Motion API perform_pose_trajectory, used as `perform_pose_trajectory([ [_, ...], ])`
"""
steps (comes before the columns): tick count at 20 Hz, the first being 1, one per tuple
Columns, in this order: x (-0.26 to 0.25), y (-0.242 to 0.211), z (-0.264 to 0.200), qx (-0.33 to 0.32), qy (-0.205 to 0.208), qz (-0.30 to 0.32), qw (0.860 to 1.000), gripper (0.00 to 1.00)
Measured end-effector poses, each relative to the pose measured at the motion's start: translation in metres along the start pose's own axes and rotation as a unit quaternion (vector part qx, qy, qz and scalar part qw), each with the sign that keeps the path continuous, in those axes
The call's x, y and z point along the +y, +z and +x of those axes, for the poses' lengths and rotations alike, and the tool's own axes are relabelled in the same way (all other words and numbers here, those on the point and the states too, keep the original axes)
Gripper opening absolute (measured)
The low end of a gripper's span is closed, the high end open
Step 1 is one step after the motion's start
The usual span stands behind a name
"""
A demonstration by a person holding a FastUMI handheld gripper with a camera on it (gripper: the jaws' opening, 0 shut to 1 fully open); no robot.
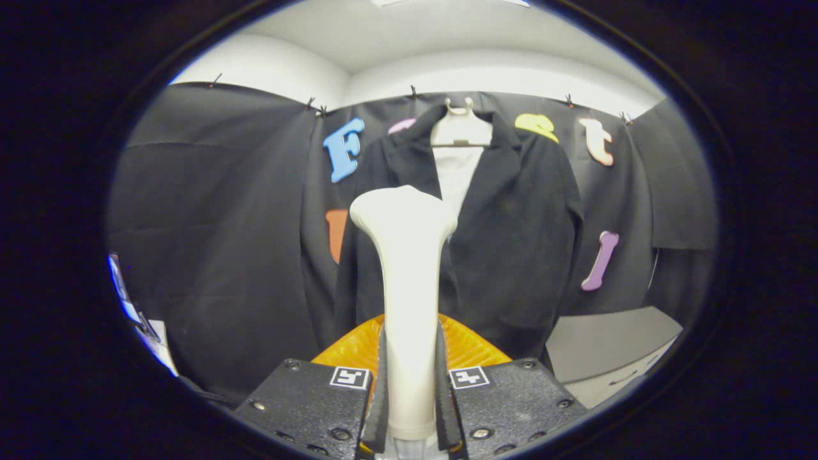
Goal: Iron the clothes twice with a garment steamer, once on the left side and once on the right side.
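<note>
A cream garment steamer (409,281) stands upright between my fingers, its wide head pointing at the clothes. Both fingers press on its handle, so my gripper (410,390) is shut on it. Beyond the steamer a black jacket (511,243) hangs on a white hanger (461,128) over a white shirt (457,176). The steamer head covers the lower part of the jacket's left front panel; whether it touches the fabric I cannot tell.
A grey cabinet top (607,345) with drawers sits low to the right of the jacket. An orange ridged part (466,345) lies just behind my fingers. Papers (137,313) hang on the wall far to the left.
</note>
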State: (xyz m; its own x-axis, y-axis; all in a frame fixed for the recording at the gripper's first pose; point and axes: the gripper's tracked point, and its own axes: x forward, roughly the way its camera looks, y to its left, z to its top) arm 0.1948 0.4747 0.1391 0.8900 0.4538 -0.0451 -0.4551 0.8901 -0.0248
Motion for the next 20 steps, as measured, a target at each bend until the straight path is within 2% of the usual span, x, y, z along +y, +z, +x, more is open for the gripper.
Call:
perform_pose_trajectory([
  [4, 0.024, 0.082, 0.029, -0.07, -0.003, -0.008, 0.998, 0.32],
  [11, 0.029, 0.16, 0.098, -0.14, -0.046, -0.04, 0.988, 0.33],
  [15, 0.029, 0.173, 0.129, -0.145, -0.054, -0.057, 0.986, 0.32],
  [20, 0.029, 0.151, 0.139, -0.142, -0.048, -0.073, 0.986, 0.32],
])
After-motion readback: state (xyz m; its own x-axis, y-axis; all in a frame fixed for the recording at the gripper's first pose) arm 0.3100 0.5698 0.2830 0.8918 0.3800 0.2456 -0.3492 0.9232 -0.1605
